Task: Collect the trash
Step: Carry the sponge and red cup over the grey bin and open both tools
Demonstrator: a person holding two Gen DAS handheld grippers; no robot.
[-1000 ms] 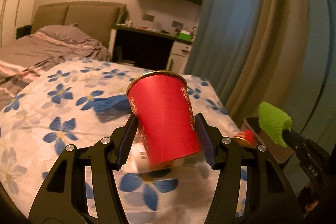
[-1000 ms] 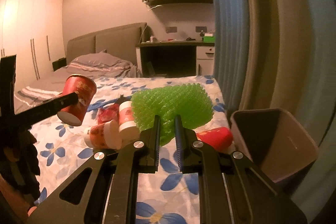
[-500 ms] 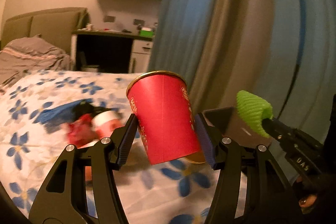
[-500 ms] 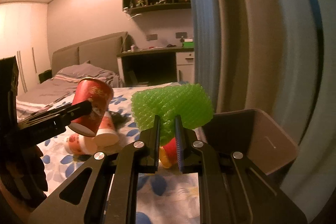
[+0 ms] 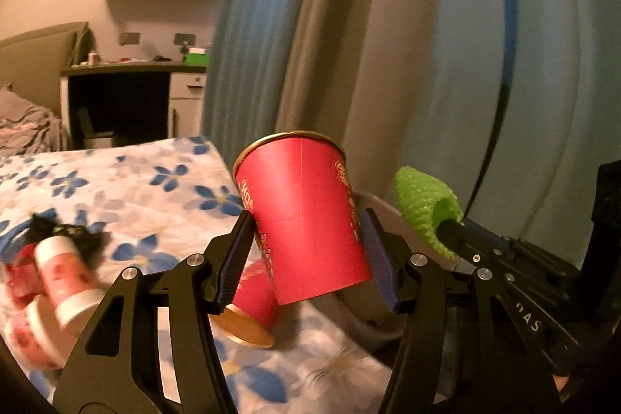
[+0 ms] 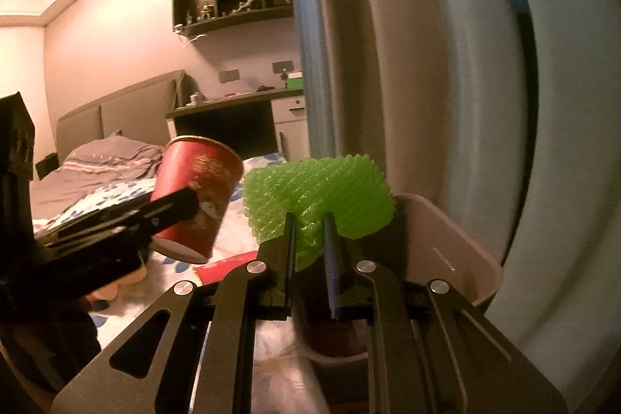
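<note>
Left tool (image 5: 306,243) clamps the red paper cup (image 5: 304,224) by its sides; right tool (image 6: 308,247) is pinched on the green foam net (image 6: 320,196), with the bin (image 6: 446,251) just beyond its tips. Best to carry each piece fully over the bin's mouth before letting go, cup base low. Further cups (image 5: 58,282) lie on the bed (image 5: 116,181) to the left tool's left, blurred. How full the bin is stays hidden behind the tools

"DAS" on right tongs (image 5: 446,231) (partly cut off)
</note>
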